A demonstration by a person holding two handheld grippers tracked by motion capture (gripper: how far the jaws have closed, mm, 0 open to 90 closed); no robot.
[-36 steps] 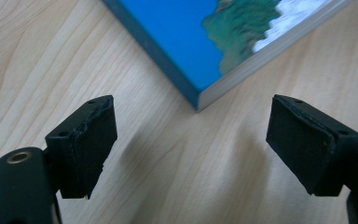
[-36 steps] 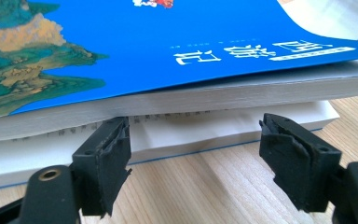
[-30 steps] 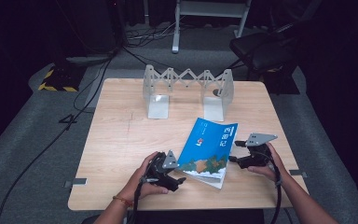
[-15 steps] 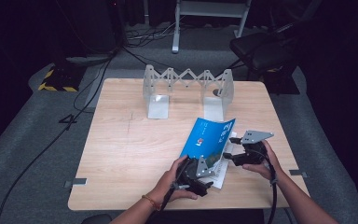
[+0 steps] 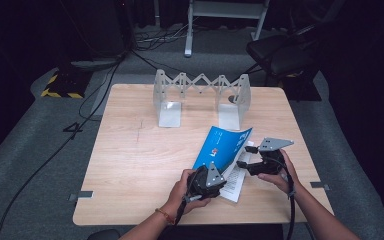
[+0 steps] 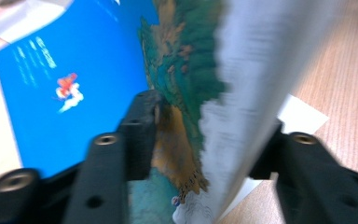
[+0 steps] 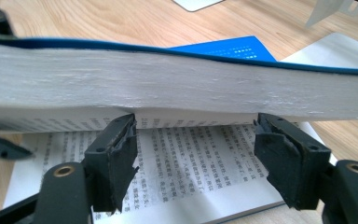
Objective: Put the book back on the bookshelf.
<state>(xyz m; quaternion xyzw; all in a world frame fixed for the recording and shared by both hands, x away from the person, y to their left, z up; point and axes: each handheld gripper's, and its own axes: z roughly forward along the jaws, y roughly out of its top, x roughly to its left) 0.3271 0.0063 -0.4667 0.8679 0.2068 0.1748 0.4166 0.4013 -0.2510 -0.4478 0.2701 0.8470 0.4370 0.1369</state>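
Black left tongs (image 6: pixel 205 135) have just been closing and now clamp the lifted cover and pages of the blue book (image 5: pixel 223 148), so we keep it raised. Our right tongs (image 7: pixel 196 140) stand apart under the page block, propping it over the open printed page. Beyond, on the wooden table (image 5: pixel 130 165), waits a folding metal rack (image 5: pixel 200 87)

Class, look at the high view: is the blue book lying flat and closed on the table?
No: the blue book is open, its cover and a stack of pages lifted off the printed pages lying on the table.
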